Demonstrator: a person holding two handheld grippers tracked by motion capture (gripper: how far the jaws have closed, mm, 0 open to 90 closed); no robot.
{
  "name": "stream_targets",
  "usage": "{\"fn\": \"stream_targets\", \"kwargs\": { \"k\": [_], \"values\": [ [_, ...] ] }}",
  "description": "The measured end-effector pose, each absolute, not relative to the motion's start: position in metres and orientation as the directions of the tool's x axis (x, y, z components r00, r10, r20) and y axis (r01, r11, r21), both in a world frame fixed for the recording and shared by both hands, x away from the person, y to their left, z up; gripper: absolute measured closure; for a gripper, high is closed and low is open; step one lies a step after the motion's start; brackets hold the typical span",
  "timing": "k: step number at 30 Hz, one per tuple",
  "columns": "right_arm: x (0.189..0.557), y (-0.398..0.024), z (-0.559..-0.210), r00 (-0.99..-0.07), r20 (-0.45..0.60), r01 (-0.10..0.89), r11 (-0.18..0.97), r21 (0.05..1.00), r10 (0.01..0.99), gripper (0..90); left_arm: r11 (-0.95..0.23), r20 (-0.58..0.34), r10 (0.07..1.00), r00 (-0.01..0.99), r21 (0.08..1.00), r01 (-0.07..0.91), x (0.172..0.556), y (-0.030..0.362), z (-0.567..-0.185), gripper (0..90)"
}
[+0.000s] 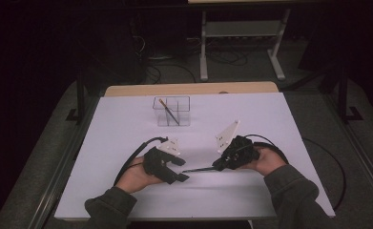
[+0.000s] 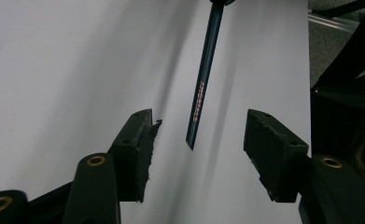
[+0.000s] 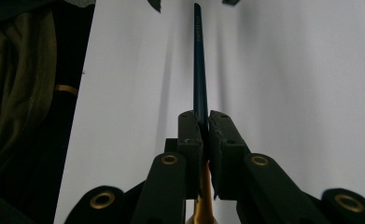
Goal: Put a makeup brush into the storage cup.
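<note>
Dark-blue slim pencil (image 2: 203,79) sits clamped in my right gripper (image 1: 221,164); left gripper (image 1: 182,170), open around its tip, must close next.

Dark blue pencil (image 3: 200,70) — slim, gold lettering, near level above white table — free end toward left.
</note>
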State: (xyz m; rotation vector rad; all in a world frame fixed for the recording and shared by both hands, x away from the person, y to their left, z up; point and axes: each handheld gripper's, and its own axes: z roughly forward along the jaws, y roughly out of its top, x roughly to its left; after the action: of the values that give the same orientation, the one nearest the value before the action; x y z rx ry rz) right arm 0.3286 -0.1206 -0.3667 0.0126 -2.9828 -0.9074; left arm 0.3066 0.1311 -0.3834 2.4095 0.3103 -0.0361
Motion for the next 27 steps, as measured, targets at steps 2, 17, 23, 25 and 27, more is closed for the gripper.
{"fn": "stream_targets", "kwargs": {
  "k": [2, 17, 23, 25, 27],
  "values": [
    [0.328, -0.117, -0.366, -1.0, 0.019, -0.009, 0.831, 0.556, -0.024, 83.0, -0.732, -0.11, 0.213, 0.971, 0.64, 0.233, 0.307, 0.129, -0.384, 44.7],
    [0.328, -0.106, -0.363, -0.999, 0.013, -0.034, 0.836, 0.548, -0.049, 83.0, -0.779, -0.133, 0.163, 0.978, 0.59, 0.21, 0.309, 0.117, -0.387, 65.5],
    [0.326, -0.101, -0.362, -0.997, 0.004, -0.057, 0.833, 0.551, -0.072, 83.0, -0.791, -0.14, 0.141, 0.98, 0.579, 0.197, 0.31, 0.116, -0.388, 80.6],
    [0.325, -0.1, -0.361, -0.997, 0.005, -0.062, 0.832, 0.551, -0.077, 83.0, -0.796, -0.133, 0.135, 0.982, 0.575, 0.188, 0.309, 0.117, -0.388, 82.6],
    [0.325, -0.098, -0.361, -0.997, 0.004, -0.064, 0.832, 0.55, -0.079, 82.9, -0.801, -0.13, 0.126, 0.983, 0.572, 0.178, 0.309, 0.118, -0.387, 83.7]
  ]
}}
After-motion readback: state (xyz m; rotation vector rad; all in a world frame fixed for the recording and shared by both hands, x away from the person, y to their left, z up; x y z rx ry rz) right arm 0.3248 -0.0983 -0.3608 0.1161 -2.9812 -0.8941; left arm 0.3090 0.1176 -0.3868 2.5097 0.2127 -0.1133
